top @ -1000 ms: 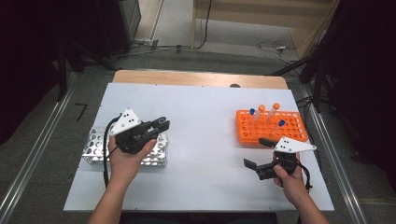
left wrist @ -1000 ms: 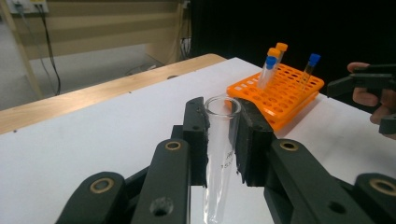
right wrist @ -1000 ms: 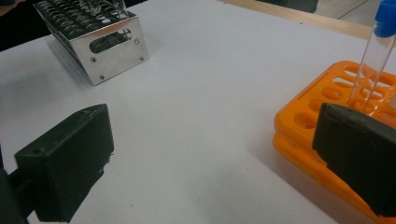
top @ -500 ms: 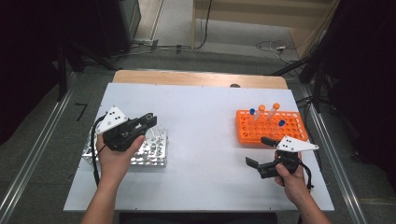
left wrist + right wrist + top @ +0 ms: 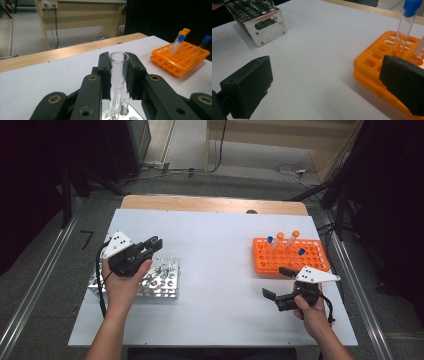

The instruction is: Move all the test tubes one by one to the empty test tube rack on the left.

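Note:
My left gripper (image 5: 154, 245) (image 5: 119, 61) is shut on a clear, uncapped glass tube (image 5: 118, 75), held upright over the shiny metal rack (image 5: 152, 284) (image 5: 259, 18). The tube's lower end reaches the rack top; I cannot tell whether it sits in a hole. A second clear tube (image 5: 124, 102) stands in the rack just behind it. My right gripper (image 5: 276, 283) (image 5: 327, 82) is open and holds nothing. It hovers low over the table at the front edge of the orange rack (image 5: 287, 259) (image 5: 178, 58) (image 5: 372, 66).
Several tubes with blue or orange caps stand in the orange rack, such as the blue-capped tube (image 5: 405, 21) (image 5: 301, 252) and the orange-capped tube (image 5: 295, 234) (image 5: 184, 31). The white table (image 5: 220, 270) stretches between the racks. A wooden strip (image 5: 210, 204) edges its far side.
My left gripper has shifted left and slightly away from the person above the metal rack. The right gripper has barely moved.

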